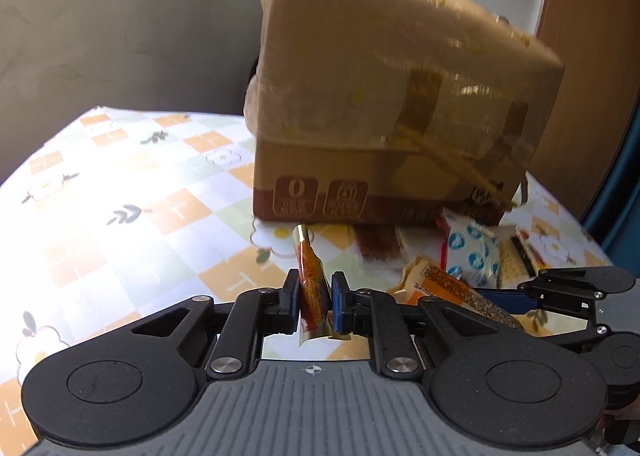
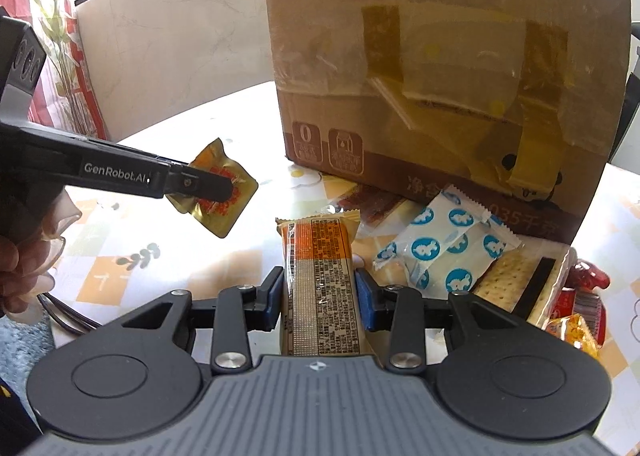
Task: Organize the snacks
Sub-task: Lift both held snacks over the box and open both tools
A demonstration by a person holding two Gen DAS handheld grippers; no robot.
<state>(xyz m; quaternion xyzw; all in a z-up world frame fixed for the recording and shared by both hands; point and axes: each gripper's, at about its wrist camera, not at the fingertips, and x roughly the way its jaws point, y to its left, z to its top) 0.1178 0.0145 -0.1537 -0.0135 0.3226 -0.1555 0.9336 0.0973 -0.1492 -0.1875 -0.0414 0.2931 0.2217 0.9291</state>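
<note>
My left gripper (image 1: 314, 290) is shut on a small gold and orange snack packet (image 1: 310, 276), held edge-on above the table; the same packet (image 2: 236, 200) hangs left of centre in the right wrist view, pinched by the left gripper's finger (image 2: 200, 184). My right gripper (image 2: 319, 288) is shut on a long orange and beige snack bar (image 2: 320, 276), whose near end shows in the left wrist view (image 1: 460, 292). A taped cardboard box (image 2: 440, 76) stands just behind both. Loose snacks lie at its base: a blue-dotted white packet (image 2: 440, 252) and a cracker pack (image 2: 516, 284).
The table wears a checked orange and green cloth with flowers (image 1: 120, 192). A red-brown flat packet (image 2: 372, 204) lies against the box. Red and yellow wrapped sweets (image 2: 580, 308) sit at the far right. A person's hand (image 2: 24, 256) holds the left gripper. A grey wall rises behind.
</note>
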